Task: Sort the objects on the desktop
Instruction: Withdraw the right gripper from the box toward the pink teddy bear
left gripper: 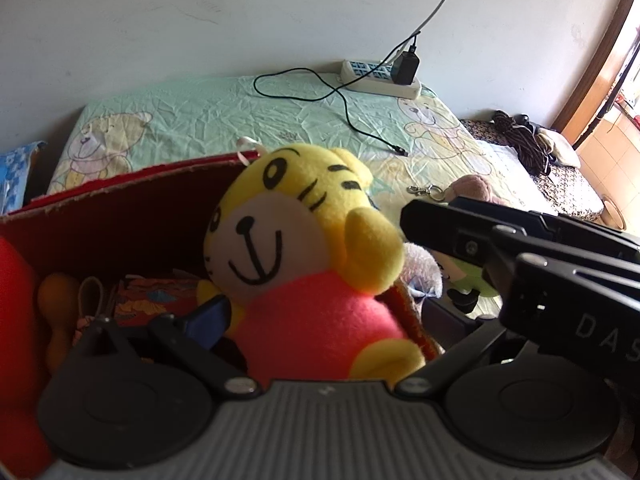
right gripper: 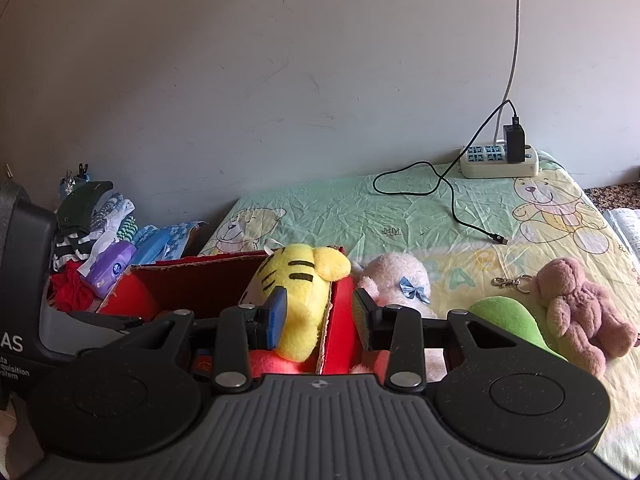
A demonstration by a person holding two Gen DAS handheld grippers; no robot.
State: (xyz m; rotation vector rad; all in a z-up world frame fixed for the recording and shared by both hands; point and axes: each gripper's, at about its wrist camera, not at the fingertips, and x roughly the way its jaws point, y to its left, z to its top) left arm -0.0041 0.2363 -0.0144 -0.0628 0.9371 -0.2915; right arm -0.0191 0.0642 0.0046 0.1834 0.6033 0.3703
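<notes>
A yellow tiger plush (left gripper: 304, 248) in a pink shirt stands upright inside the red cardboard box (left gripper: 120, 188), leaning on its right wall. My left gripper (left gripper: 324, 316) is open wide around the plush's body, and its blue left pad (left gripper: 212, 320) touches the plush's arm. My right gripper (right gripper: 320, 316) is open over the tiger plush's head (right gripper: 300, 292) and the box wall (right gripper: 340, 320). Its left pad (right gripper: 278, 316) presses the head, while its right finger (right gripper: 362, 316) stands outside the wall, apart from the plush. A pink plush (right gripper: 392, 280), a green plush (right gripper: 508, 320) and a mauve bear (right gripper: 580, 304) lie on the bed.
The box also holds a red plush (left gripper: 16, 320) and an orange toy (left gripper: 56, 304). A power strip (right gripper: 500, 160) with a black charger cable (right gripper: 452, 200) lies at the back of the bear-print sheet (right gripper: 340, 208). Clothes and a tissue pack (right gripper: 108, 272) are piled left of the box.
</notes>
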